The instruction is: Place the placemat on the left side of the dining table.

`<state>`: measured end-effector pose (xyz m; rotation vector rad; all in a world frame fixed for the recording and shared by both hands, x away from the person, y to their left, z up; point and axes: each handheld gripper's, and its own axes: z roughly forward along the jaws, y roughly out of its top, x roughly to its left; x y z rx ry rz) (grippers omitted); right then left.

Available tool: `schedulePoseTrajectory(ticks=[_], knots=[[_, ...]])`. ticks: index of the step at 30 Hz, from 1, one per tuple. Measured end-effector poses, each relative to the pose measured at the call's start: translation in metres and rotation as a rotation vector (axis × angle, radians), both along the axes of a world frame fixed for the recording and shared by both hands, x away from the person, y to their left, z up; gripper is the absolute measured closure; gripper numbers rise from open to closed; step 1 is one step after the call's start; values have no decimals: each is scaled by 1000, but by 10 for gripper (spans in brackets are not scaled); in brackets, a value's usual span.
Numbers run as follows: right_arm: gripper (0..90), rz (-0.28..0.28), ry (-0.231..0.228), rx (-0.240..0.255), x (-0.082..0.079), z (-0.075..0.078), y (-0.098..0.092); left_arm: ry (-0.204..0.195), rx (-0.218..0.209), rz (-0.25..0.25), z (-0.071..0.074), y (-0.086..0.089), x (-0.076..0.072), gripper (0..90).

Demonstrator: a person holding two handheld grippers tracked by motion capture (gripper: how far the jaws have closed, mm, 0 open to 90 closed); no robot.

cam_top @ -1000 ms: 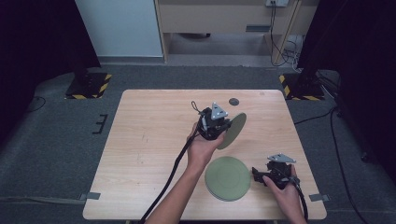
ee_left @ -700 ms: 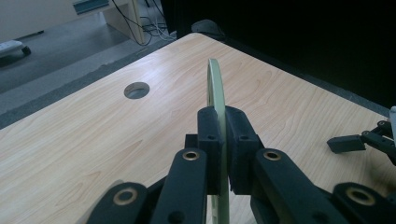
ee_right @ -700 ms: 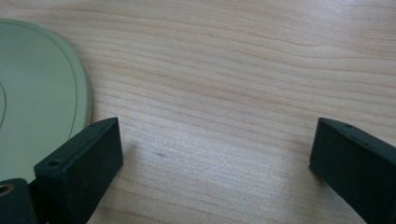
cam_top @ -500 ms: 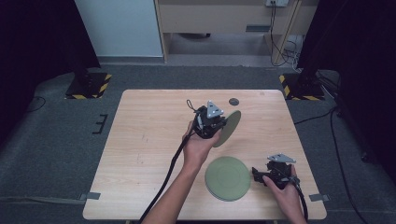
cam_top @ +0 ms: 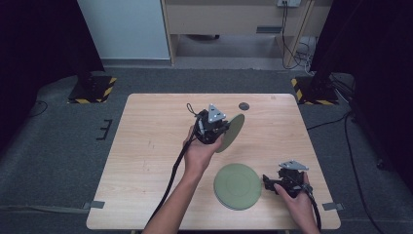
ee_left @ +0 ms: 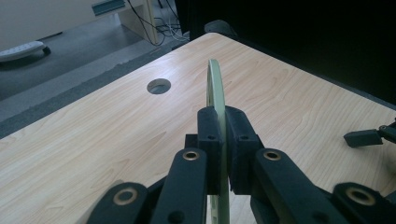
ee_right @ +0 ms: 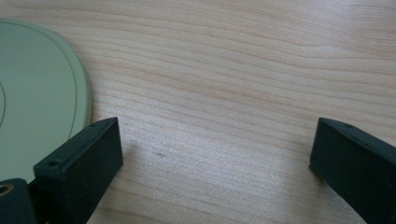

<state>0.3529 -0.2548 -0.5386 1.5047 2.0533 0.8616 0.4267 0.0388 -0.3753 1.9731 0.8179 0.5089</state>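
— Counted, largest first?
— One wooden table [cam_top: 146, 146]. Two green plates. Two grippers. One small round hole [cam_top: 243, 106] near the table's far edge.
— Where, each plate?
— Flat plate [cam_top: 237, 186] lying near the table's near edge, right of its middle. Held plate [cam_top: 231, 132] raised over the table's centre, tilted up on edge, seen edge-on in the left gripper view [ee_left: 215, 88].
— And the grippers?
— Left gripper [cam_top: 217, 132] clamped tight on the held plate's rim, both black pads [ee_left: 208, 140] pressed against its faces. Right gripper [cam_top: 267, 182] down near the near right corner, just beside the flat plate's right rim, jaws spread wide over bare wood [ee_right: 215, 135], nothing between them, one jaw by that plate's edge [ee_right: 42, 93].
— Changed from a second ago?
— Left gripper and held plate shifted a little toward the table's left and far edges. Flat plate unmoved. Right gripper unmoved.
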Motion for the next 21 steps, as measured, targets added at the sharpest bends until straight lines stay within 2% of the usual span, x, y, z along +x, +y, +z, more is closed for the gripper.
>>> schedulePoseTrajectory(ticks=[6,21], knots=[[28,1,-1,-1,0,0,0,-17,4,6,1,8,-1,858],[27,1,0,-1,0,0,0,-15,-11,36,0,33,-2,858]])
